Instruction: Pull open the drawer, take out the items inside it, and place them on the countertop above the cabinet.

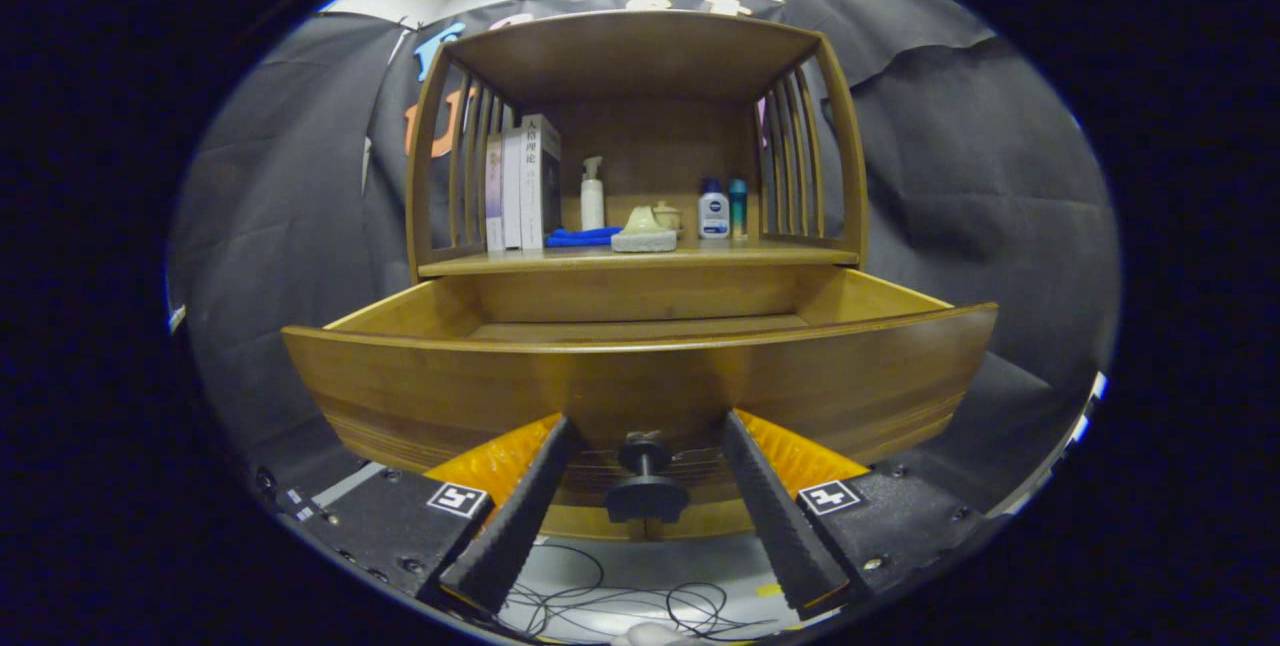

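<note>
Drawer (640, 376) is seen pulled out at frame centre, its contents hidden behind the front panel. Dark knob (646, 486) sits between the spread fingers of the gripper (645, 423), untouched by either. Countertop (640, 259) above holds books (522, 186), bottles (713, 211) and a blue cloth (583, 237); smaller items are hard to make out.

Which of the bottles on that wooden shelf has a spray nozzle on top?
The tall white bottle standing just right of the upright books, behind the blue cloth. The two shorter capped bottles stand farther right. The claw is open around the drawer's dark knob.
</note>
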`<act>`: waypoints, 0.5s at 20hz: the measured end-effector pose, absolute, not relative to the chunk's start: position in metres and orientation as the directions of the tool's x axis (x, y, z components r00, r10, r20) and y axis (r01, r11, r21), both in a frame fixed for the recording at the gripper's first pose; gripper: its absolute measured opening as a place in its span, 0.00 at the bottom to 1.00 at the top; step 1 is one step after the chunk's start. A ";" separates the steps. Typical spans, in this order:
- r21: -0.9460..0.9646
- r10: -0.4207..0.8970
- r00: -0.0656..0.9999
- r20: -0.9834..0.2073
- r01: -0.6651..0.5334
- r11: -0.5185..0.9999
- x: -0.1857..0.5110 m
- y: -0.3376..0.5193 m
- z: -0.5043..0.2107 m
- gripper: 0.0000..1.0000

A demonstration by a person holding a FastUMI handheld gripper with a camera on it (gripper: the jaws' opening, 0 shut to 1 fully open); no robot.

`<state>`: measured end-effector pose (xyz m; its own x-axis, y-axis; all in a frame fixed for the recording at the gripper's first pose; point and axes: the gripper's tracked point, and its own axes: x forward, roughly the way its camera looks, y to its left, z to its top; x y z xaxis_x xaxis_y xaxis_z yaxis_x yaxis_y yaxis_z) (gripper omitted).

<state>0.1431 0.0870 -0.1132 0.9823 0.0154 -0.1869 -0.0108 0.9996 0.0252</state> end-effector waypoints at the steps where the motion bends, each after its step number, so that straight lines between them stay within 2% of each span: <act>1: 0.023 0.018 0.982 -0.186 -0.014 1.000 0.146 0.086 -0.113 0.98; 10: 0.021 0.015 0.983 -0.181 -0.012 1.000 0.182 0.090 -0.106 0.98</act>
